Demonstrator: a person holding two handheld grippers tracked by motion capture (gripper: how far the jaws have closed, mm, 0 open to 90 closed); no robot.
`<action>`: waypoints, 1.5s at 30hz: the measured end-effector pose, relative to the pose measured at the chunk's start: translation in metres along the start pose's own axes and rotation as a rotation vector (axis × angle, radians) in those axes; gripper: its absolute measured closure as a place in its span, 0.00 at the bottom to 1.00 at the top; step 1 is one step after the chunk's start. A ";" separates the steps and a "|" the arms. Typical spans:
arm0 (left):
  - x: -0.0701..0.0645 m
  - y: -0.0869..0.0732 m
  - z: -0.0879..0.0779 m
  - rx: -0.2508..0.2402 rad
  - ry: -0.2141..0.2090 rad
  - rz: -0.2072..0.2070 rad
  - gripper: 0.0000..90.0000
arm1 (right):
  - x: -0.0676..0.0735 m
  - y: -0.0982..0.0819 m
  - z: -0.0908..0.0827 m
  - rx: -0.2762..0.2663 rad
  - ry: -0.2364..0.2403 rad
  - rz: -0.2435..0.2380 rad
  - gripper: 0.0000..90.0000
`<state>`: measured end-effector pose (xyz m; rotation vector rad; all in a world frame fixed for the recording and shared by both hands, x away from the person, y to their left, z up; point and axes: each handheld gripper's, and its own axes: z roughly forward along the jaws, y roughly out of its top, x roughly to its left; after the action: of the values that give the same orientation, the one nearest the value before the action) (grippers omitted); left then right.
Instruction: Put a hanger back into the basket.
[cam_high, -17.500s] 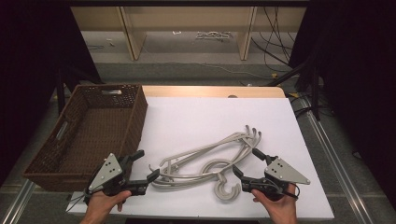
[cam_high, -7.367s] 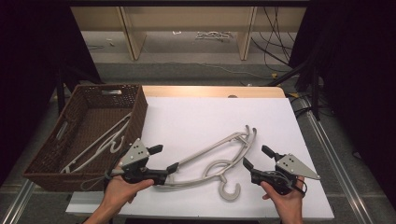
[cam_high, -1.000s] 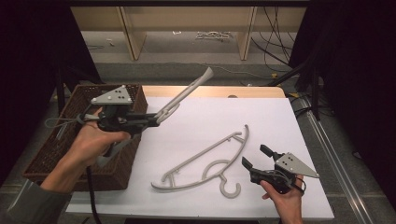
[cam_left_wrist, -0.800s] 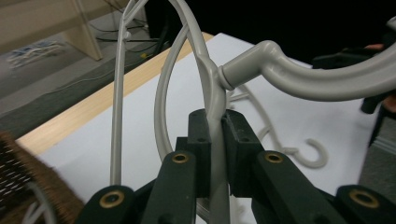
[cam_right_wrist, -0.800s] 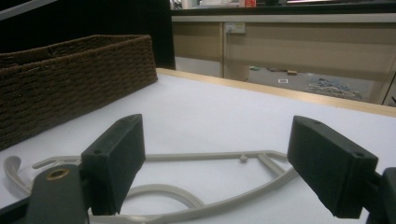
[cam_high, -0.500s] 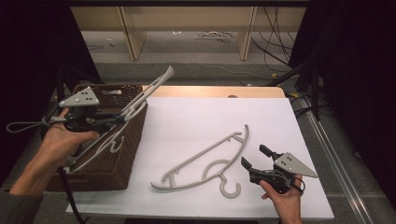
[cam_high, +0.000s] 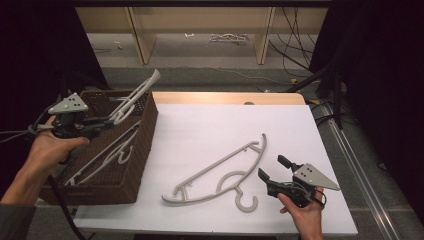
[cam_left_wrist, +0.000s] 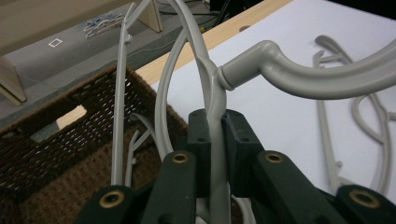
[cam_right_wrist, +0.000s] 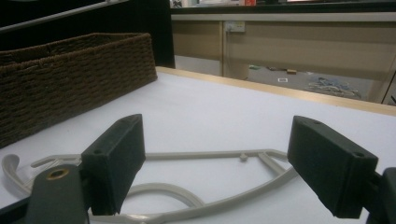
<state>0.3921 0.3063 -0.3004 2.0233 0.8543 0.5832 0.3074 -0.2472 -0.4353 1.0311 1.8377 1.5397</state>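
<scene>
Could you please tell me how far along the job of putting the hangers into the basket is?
Done: at least one hanger already lies inside the basket. In hand: the left claw is shut on a second hanger, holding it over the basket, not yet let go. Left: the last hanger lies on the white table, just ahead of the open right claw.

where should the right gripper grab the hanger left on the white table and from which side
Probably the hanger is best taken at the neck just above its hook, the part nearest the open right gripper. It lies flat on the table, so come in low from the person's right, one jaw on each side of the thin stem. The left gripper holds its own hanger by a slim bar like that.
</scene>
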 end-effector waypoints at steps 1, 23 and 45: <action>0.005 -0.004 0.000 0.025 0.013 0.016 0.91 | 0.000 0.000 0.000 0.004 -0.009 -0.007 0.22; 0.037 -0.053 0.006 0.073 0.043 0.001 0.91 | -0.001 -0.002 0.002 -0.011 -0.010 -0.003 0.22; 0.036 -0.079 0.025 0.250 -0.005 0.055 0.91 | -0.002 -0.002 0.002 -0.010 -0.009 -0.003 0.22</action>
<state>0.4044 0.3534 -0.3766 2.2791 0.9083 0.5215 0.3096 -0.2474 -0.4378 1.0282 1.8228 1.5392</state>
